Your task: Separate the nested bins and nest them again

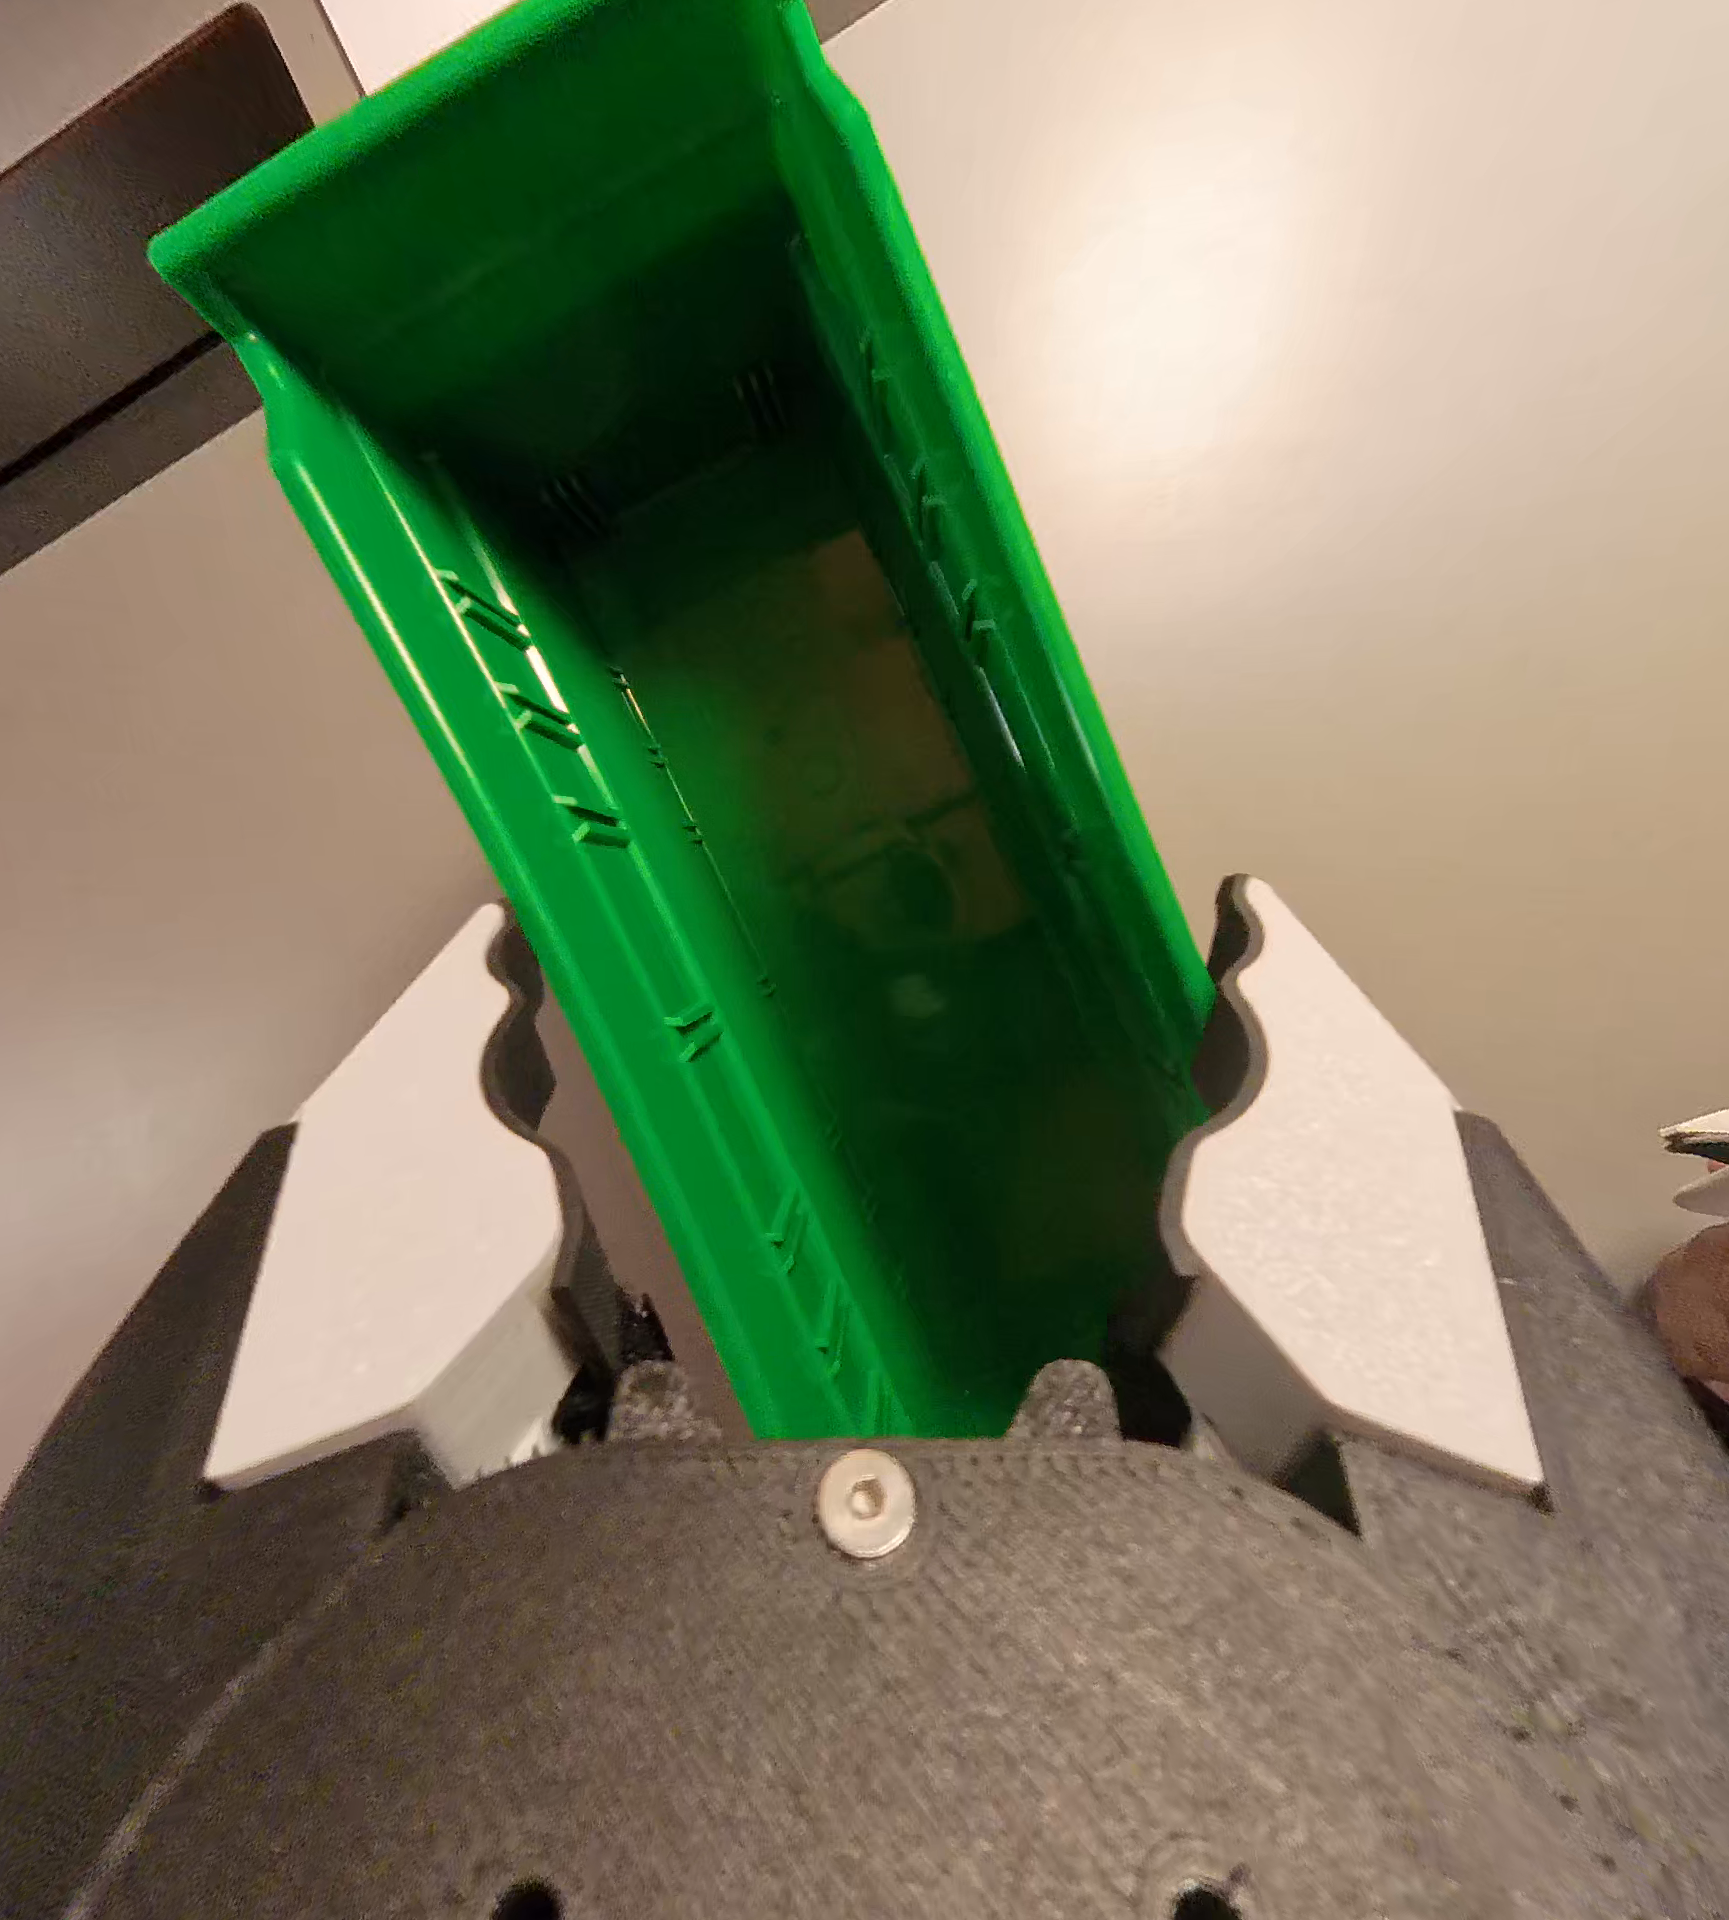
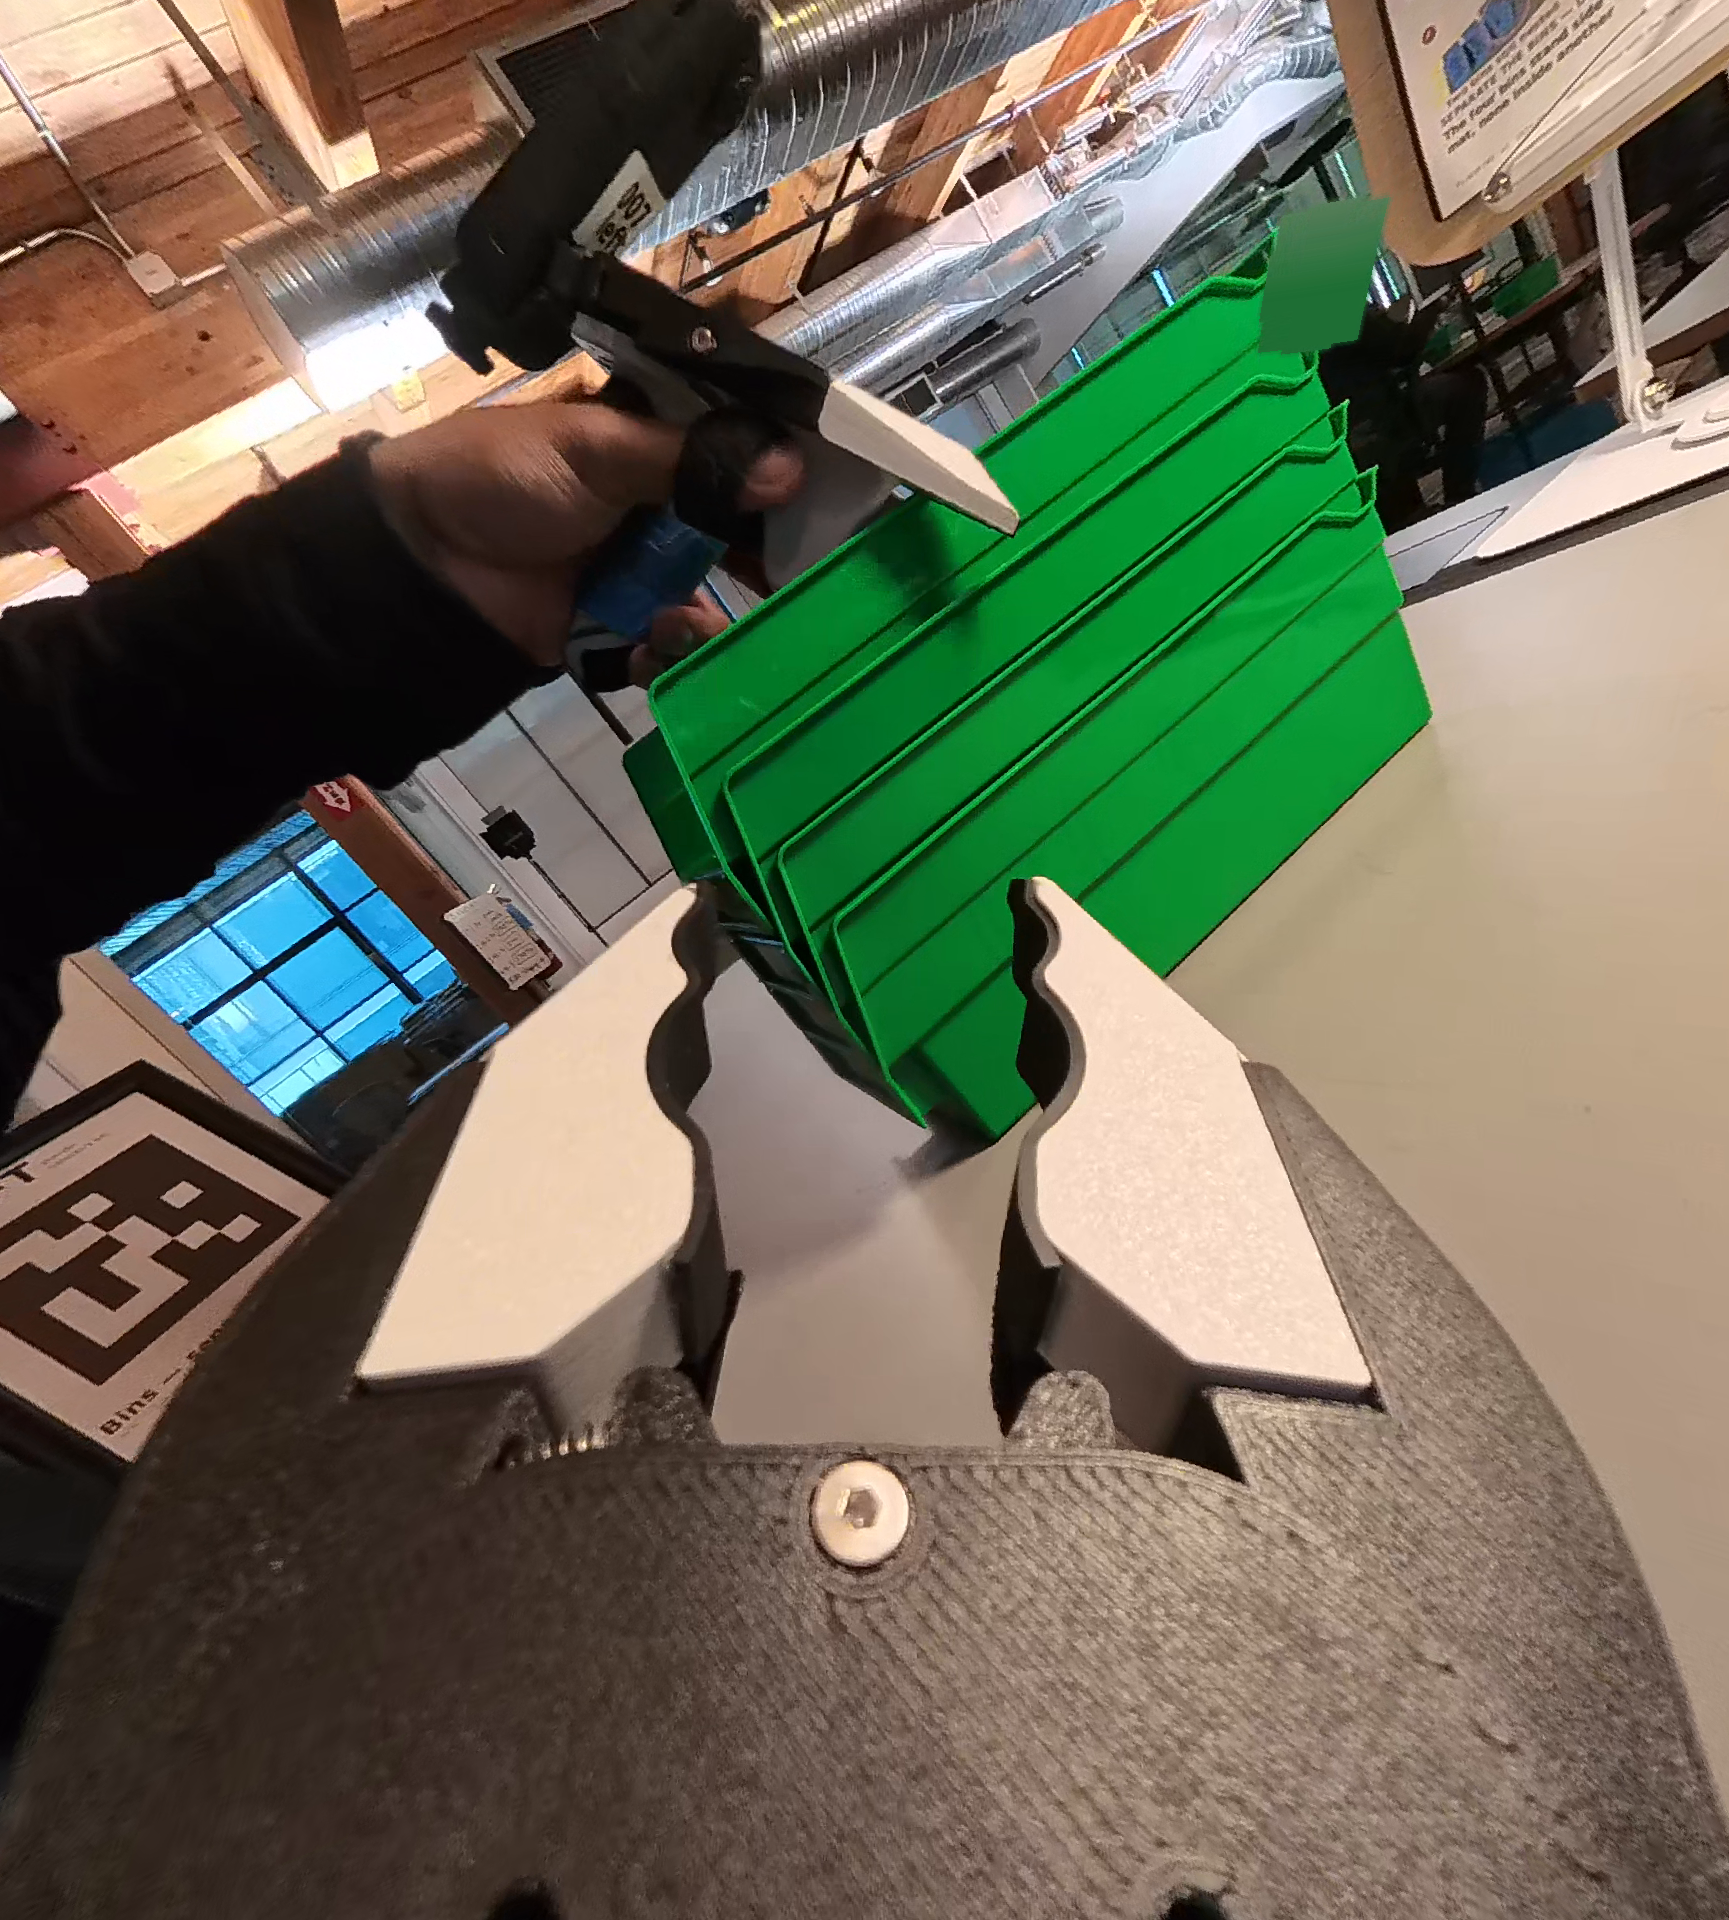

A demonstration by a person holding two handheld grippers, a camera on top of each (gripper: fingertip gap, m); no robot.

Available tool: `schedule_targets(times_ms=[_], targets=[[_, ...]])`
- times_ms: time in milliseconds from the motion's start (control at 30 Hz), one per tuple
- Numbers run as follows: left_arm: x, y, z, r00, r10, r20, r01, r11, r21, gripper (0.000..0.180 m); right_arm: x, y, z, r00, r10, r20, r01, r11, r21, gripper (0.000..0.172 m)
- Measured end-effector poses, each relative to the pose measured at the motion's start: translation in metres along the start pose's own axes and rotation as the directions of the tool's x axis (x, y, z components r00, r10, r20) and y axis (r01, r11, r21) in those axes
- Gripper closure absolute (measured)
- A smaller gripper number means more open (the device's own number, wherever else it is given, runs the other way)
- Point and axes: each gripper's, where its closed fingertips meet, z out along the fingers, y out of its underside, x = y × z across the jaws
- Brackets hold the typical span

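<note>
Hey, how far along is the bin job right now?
Done: nothing visibly; the four green plastic bins sit nested in one stack on the pale table. In hand: the left gripper straddles the top bin, grip unclear; the right gripper is open beside the stack. Left: separating, then re-nesting.

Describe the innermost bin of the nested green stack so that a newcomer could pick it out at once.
A stack of four nested green bins stands on the pale table. The innermost bin is the one farthest from the tabletop. Unlike the three beneath, no bin sits inside it, and the white finger of the left gripper crosses its rim.
</note>
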Motion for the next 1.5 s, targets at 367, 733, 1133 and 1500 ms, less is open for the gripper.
schedule_targets(times_ms=[367,733,1133,1500], targets=[[-0.003,0.004,-0.008,0.999,0.038,0.035,-0.037,0.998,-0.046,0.071,-0.003,-0.002,-0.002,0.998,0.037,0.045,-0.037,0.999,0.008,0.115],[-0.003,0.006,-0.02,0.995,0.082,0.06,-0.079,0.995,-0.058,0.074,-0.005,-0.002,-0.002,0.998,0.035,0.052,-0.035,0.999,0.008,0.116],[-0.021,-0.011,-0.062,0.997,0.055,0.062,-0.057,0.998,0.037,0.076,-0.005,-0.004,-0.003,0.997,0.041,0.062,-0.042,0.999,0.017,0.118],[-0.064,-0.004,-0.118,0.998,-0.053,0.031,0.048,0.988,0.144,0.075,-0.005,-0.005,-0.004,0.996,0.049,0.068,-0.051,0.998,0.024,0.118]])
